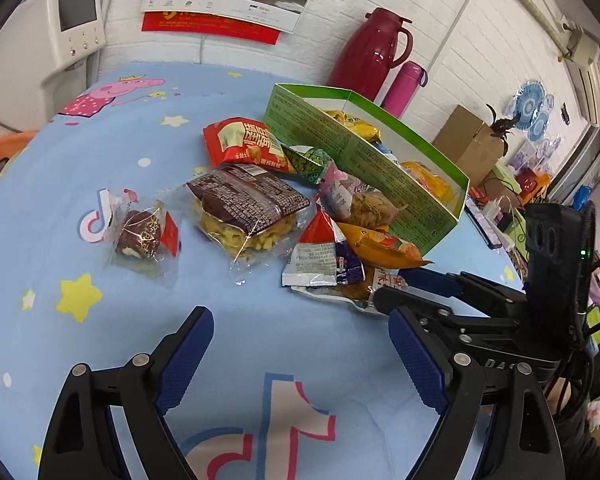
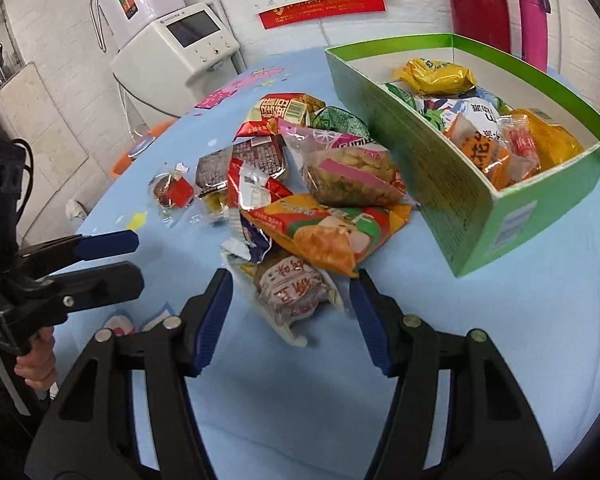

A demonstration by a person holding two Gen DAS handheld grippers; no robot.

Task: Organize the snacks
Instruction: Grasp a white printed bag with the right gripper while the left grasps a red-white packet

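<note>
A heap of snack packets lies on the blue cartoon tablecloth (image 1: 100, 152) beside an open green box (image 1: 360, 152) that holds several packets (image 2: 436, 72). The heap includes a red bag (image 1: 240, 142), a brown-labelled cake pack (image 1: 248, 200), a small chocolate sweet (image 1: 144, 232) and an orange bag (image 2: 324, 232). My right gripper (image 2: 291, 280) is open, its fingers standing either side of a clear pastry packet (image 2: 292, 296) at the near end of the heap. My left gripper (image 1: 300, 320) is open over bare cloth, short of the heap.
A red thermos (image 1: 368, 56) and a pink bottle (image 1: 404, 84) stand behind the green box (image 2: 432, 160) by the wall. A white machine (image 2: 188, 48) stands off the far left of the table. A cardboard box (image 1: 472, 144) and clutter lie beyond the right edge.
</note>
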